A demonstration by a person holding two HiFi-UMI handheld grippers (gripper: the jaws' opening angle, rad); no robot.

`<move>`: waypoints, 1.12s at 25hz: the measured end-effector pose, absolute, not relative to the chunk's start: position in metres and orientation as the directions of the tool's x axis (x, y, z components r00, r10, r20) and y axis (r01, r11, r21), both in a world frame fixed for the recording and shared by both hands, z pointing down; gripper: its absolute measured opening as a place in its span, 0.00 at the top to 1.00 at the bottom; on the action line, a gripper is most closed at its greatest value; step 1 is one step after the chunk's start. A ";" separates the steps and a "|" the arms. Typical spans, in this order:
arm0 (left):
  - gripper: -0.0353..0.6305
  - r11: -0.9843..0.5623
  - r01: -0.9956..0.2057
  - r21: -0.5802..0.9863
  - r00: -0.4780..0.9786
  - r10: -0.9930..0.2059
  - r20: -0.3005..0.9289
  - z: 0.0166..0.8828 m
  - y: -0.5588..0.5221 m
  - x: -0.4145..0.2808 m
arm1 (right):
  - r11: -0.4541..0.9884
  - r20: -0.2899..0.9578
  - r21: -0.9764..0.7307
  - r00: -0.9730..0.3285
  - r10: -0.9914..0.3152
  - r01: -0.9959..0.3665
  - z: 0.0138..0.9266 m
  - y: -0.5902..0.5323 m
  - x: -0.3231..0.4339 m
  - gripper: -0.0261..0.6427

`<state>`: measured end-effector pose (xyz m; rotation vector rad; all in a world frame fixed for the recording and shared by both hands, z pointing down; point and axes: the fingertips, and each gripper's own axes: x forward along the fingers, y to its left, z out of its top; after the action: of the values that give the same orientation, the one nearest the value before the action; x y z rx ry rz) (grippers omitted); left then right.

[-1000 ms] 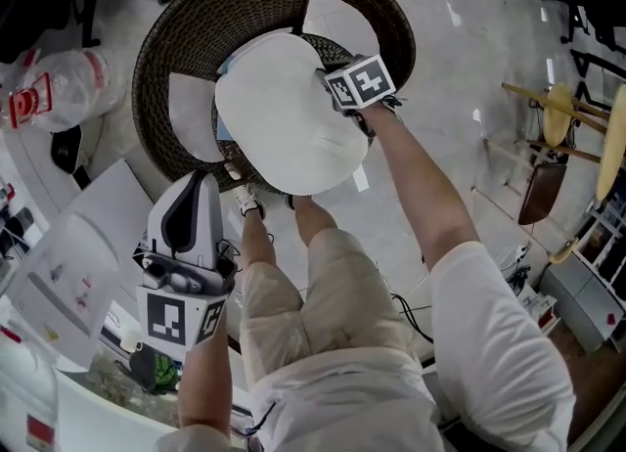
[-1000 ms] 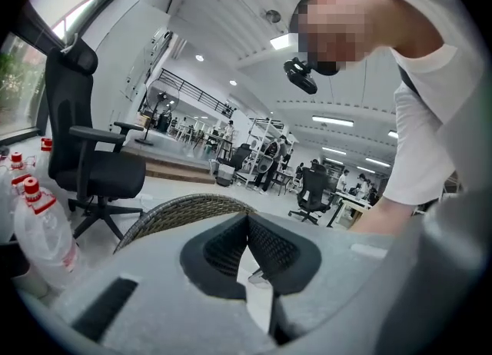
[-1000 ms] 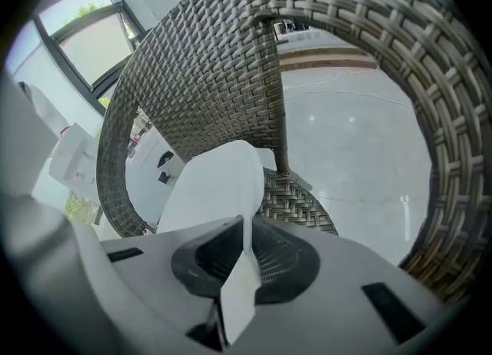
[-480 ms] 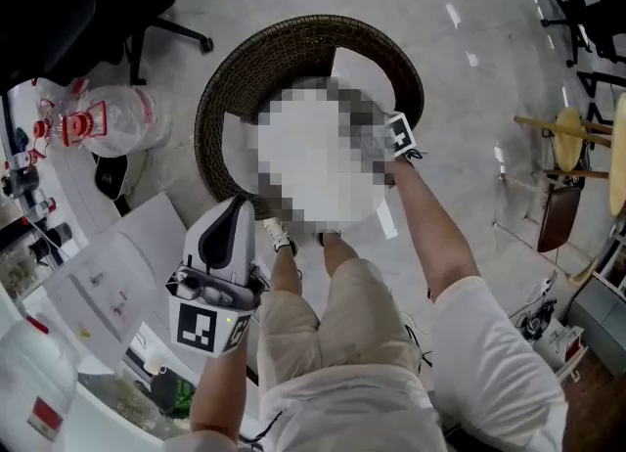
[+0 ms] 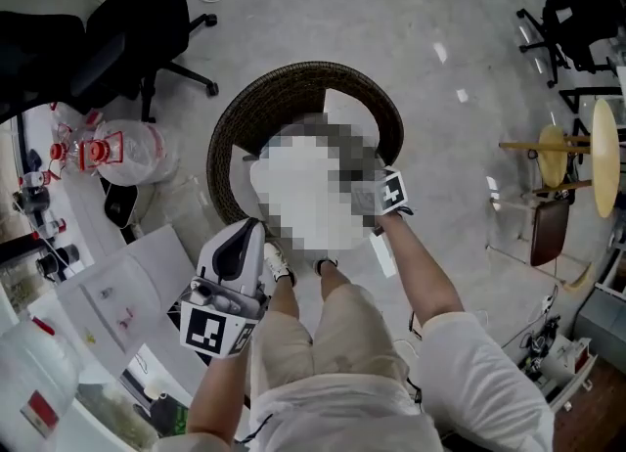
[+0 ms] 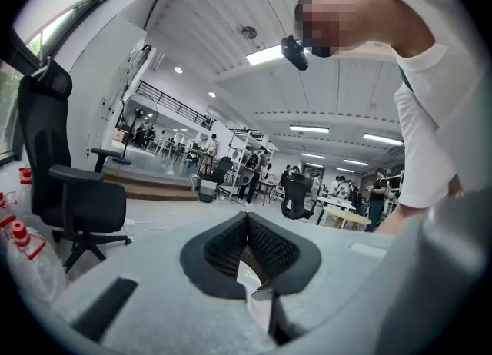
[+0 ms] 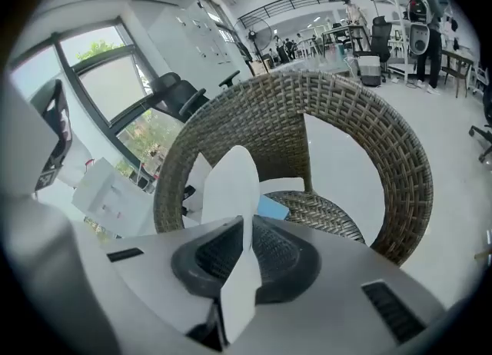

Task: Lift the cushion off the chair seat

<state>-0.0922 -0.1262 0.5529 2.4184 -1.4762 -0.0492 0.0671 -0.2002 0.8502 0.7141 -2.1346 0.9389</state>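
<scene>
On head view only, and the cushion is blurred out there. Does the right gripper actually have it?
Observer: Yes. In the right gripper view the right gripper has its jaws shut on the white cushion, seen edge-on.
Operator: Off the seat?
Observer: The woven seat of the wicker chair shows bare beyond the cushion, apart from a blue thing lying on it.
Operator: Left gripper helping?
Observer: No. The left gripper faces a black office chair across the room; no cushion between its jaws.
</scene>
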 end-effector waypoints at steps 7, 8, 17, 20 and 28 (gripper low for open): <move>0.92 -0.448 -0.853 0.268 0.479 -0.875 0.065 0.520 -0.114 -0.091 | 0.559 0.685 -0.437 -0.664 -0.301 -0.704 0.780 -0.186 0.055 0.90; 0.92 -0.448 -0.853 0.266 0.479 -0.876 0.059 0.516 -0.114 -0.091 | 0.551 0.673 -0.437 -0.665 -0.324 -0.711 0.769 -0.189 0.055 0.90; 0.92 -0.463 -0.856 0.230 0.476 -0.879 0.004 0.463 -0.108 -0.097 | 0.586 0.620 -0.339 -0.643 -0.449 -0.736 0.662 -0.189 0.065 0.90; 0.92 -0.470 -0.856 0.216 0.477 -0.879 -0.018 0.448 -0.110 -0.098 | 0.600 0.599 -0.310 -0.642 -0.479 -0.737 0.627 -0.189 0.069 0.90; 0.92 -0.488 -0.857 0.168 0.480 -0.873 -0.087 0.398 -0.113 -0.099 | 0.576 0.556 -0.280 -0.619 -0.554 -0.768 0.558 -0.184 0.080 0.90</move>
<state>-0.0989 -0.1127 0.3982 2.6145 -1.5325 -0.2439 0.0805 -0.1840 0.5576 1.0661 -2.3999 0.7105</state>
